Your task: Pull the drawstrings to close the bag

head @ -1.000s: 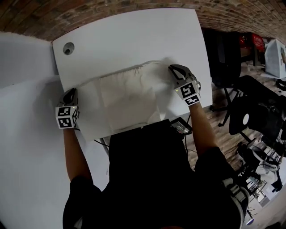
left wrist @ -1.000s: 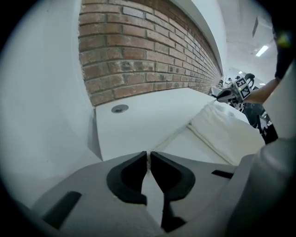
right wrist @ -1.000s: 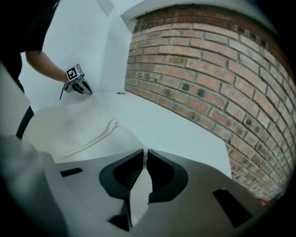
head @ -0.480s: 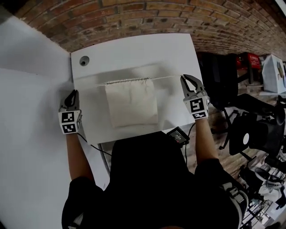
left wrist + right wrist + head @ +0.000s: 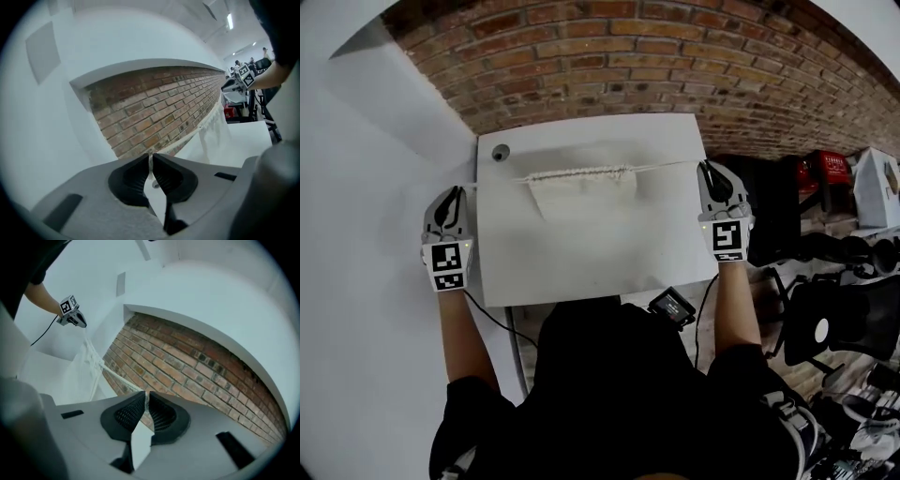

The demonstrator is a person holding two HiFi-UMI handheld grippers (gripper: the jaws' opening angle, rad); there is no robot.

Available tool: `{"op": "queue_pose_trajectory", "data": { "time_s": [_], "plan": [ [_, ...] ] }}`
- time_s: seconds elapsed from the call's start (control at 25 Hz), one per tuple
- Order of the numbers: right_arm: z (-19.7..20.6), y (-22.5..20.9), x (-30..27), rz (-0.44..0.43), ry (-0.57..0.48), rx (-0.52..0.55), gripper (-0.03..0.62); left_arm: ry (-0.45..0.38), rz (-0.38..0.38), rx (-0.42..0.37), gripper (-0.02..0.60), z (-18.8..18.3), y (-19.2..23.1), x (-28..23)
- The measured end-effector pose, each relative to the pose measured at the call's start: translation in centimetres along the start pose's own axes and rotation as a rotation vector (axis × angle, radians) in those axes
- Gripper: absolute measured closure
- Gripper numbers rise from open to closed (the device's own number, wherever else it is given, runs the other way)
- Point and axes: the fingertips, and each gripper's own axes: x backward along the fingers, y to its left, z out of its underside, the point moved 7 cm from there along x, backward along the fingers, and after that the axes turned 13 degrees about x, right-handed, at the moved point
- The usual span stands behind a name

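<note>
A cream cloth drawstring bag [image 5: 581, 192] hangs in the air above the white table [image 5: 591, 267], its mouth gathered into tight ruffles [image 5: 578, 174]. A thin cord runs taut from each side of the mouth. My left gripper [image 5: 453, 194] is shut on the left drawstring [image 5: 499, 180]; in the left gripper view the cord sits pinched between the jaws [image 5: 151, 161], leading to the bag [image 5: 213, 129]. My right gripper [image 5: 709, 168] is shut on the right drawstring [image 5: 666, 167], pinched in the jaws [image 5: 146, 399], with the bag [image 5: 82, 366] beyond.
A brick wall [image 5: 675, 66] runs behind the table. The table has a round cable hole [image 5: 500, 152] at its far left corner. A small black device [image 5: 672, 305] hangs at the near edge. Dark chairs and gear [image 5: 834, 291] stand to the right.
Both grippers have risen and spread apart, lifting the bag off the table. The bag's mouth has bunched narrower along the taut cords.
</note>
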Motion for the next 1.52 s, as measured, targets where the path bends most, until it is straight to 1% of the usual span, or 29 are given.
{"op": "queue_pose_trajectory", "data": {
  "time_s": [0.12,0.36,0.56,0.72,1.0,1.52],
  "plan": [
    [-0.9,-2.4,1.5,0.060,-0.050,-0.014,0.560,-0.062,-0.043,-0.035,0.545,-2.6,-0.5,1.7],
    [-3.2,-6.9,4.4,0.173,-0.153,-0.081,0.560,-0.202,-0.125,-0.065,0.545,-7.6,-1.4,4.5],
    [-5.4,-10.2,6.4,0.238,-0.209,-0.053,0.562,-0.291,-0.193,-0.088,0.545,-11.2,-1.8,7.0],
    [-6.7,-12.0,8.0,0.283,-0.240,-0.048,0.562,-0.346,-0.228,-0.108,0.545,-13.3,-1.9,8.9],
    [-7.6,-13.3,9.2,0.331,-0.267,-0.100,0.562,-0.413,-0.283,-0.099,0.545,-14.9,-1.9,11.7],
    [-7.8,-14.0,10.1,0.354,-0.254,-0.114,0.562,-0.458,-0.306,-0.036,0.545,-15.1,-0.5,13.0]
  ]
}}
